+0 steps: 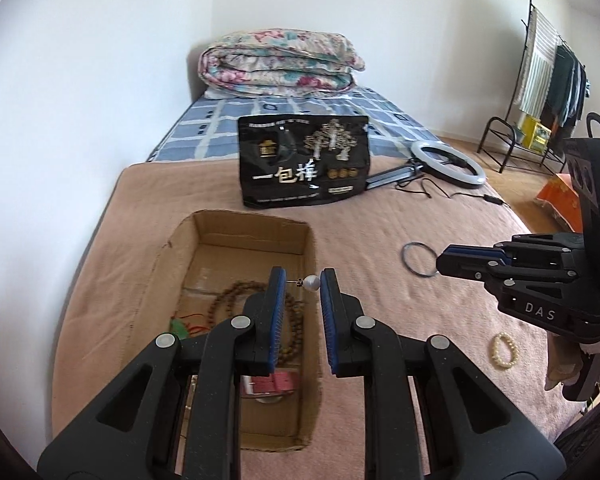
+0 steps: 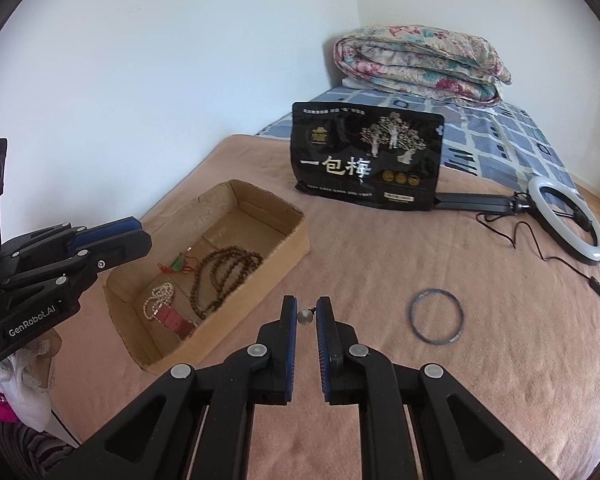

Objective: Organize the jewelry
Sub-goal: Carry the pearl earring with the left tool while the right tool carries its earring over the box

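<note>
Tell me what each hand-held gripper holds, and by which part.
Left hand-held gripper: a pearl stud earring, pinched end to end, post to pearl. Right hand-held gripper: a small grey bead earring, pinched across the bead.

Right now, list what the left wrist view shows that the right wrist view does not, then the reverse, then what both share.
Only the left wrist view: a cream bead bracelet on the blanket, a clothes rack, and the left gripper pinching a pearl earring.

Only the right wrist view: a white pearl strand in the box, and the right gripper pinching a small bead earring.

Both: the cardboard box, brown bead necklace, blue ring, black bag, ring light and folded quilt.
</note>
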`<state>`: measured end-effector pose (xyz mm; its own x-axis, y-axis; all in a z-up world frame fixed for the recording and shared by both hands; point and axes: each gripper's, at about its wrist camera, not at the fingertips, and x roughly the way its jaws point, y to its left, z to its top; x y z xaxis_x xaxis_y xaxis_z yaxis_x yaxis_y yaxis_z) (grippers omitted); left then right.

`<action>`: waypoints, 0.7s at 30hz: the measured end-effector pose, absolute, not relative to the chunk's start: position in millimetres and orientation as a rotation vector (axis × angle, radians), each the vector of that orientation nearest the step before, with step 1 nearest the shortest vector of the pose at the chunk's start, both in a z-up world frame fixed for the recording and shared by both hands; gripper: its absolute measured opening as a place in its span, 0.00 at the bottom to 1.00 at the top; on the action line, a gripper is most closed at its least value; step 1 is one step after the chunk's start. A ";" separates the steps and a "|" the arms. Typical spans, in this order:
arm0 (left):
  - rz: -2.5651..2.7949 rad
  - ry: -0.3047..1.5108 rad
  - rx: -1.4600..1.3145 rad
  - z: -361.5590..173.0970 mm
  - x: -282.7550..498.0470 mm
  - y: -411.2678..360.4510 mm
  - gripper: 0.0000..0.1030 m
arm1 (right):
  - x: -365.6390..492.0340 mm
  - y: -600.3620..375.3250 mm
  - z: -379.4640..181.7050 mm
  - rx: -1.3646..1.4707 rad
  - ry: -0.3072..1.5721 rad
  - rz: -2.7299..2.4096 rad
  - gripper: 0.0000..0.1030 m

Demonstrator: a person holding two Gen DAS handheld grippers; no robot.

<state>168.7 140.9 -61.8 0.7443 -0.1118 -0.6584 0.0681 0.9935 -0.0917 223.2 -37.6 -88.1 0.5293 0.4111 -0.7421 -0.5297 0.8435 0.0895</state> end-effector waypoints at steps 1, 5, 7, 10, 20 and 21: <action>-0.089 0.726 -0.068 -63.0 169.4 145.9 0.16 | 224.5 -34.1 -88.2 -0.154 0.842 0.568 0.07; -0.063 0.730 -0.084 -68.3 171.9 160.7 0.16 | 231.8 -15.9 -89.1 -0.151 0.842 0.589 0.07; -0.050 0.736 -0.089 -72.1 173.8 167.3 0.16 | 235.9 -8.3 -90.4 -0.145 0.844 0.595 0.07; -0.036 0.742 -0.093 -76.2 177.0 174.2 0.16 | 242.6 3.7 -93.3 -0.139 0.849 0.604 0.07; -0.007 0.761 -0.112 -90.3 183.5 193.1 0.16 | 262.9 42.9 -108.5 -0.154 0.864 0.627 0.07; -0.005 0.763 -0.113 -91.5 183.9 194.5 0.16 | 265.0 46.1 -109.7 -0.155 0.865 0.629 0.07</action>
<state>183.9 194.5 -91.5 0.7230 -0.0454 -0.6893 -0.0368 0.9939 -0.1041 265.0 46.1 -109.7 0.4818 0.4526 -0.7504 -0.5738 0.8101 0.1203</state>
